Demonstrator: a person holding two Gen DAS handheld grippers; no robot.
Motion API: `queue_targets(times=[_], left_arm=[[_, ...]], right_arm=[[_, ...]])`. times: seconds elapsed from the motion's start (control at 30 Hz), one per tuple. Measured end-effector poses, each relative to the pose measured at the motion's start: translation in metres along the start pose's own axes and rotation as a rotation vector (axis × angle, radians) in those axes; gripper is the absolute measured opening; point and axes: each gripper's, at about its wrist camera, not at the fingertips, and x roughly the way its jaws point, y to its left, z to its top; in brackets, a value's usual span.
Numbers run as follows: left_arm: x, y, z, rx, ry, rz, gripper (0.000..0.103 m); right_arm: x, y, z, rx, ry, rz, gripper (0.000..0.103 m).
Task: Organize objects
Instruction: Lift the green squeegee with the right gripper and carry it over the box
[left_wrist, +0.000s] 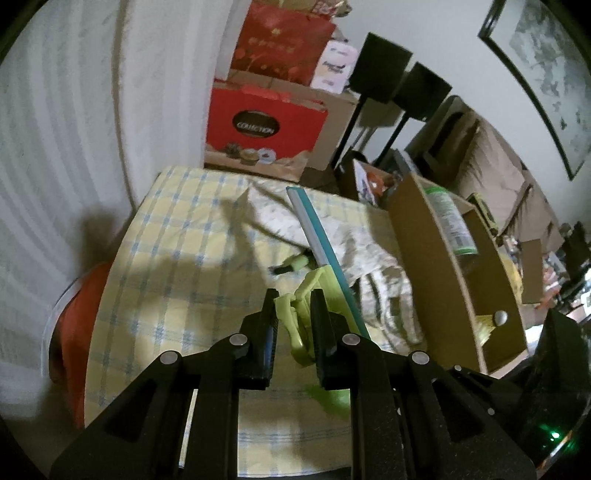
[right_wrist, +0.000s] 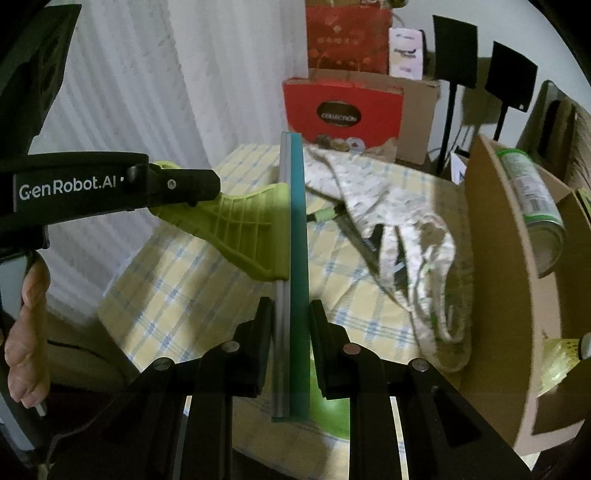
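Spanning both grippers, a squeegee (right_wrist: 258, 229) is held clear of the checked cloth (left_wrist: 166, 240) that covers the table. The left gripper (left_wrist: 293, 314) is clenched on the lime handle (left_wrist: 295, 325), whose ribbed body is seen between its two fingers. The right gripper (right_wrist: 291, 317) is clenched on the teal blade (right_wrist: 297, 277) near its lower end; the pads are seen pressing on either face of the strip.

The blade's long axis runs straight away from the right gripper, in line with its fingers, and rises toward the red carton (right_wrist: 343, 110) at the back. The handle stands off the blade roughly square to it, to the left in the right wrist view, where the left gripper is also seen closed on its tip.

The cardboard box (right_wrist: 495, 258) lies to the right of both grippers, nearer the right one, open and already holding a green can (right_wrist: 532, 192). A crumpled patterned cloth (right_wrist: 406, 229) lies on the table between blade and box.

It is judged that, should the box be the destination, the squeegee would have to be carried to the right and the blade turned to fit the opening. This cannot be confirmed.
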Motion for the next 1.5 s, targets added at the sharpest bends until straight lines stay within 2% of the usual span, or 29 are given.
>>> queue_targets(times=[0.4,1.5], left_arm=[[-0.003,-0.054,0.014,0.062,-0.016,-0.050,0.016],[0.040,-0.206,0.009,0.172,0.035,-0.211,0.015]], right_arm=[[-0.038,-0.037,0.006,0.046,-0.050,-0.053,0.020],[-0.105,-0.171,-0.028,0.204,-0.090,-0.190,0.020]])
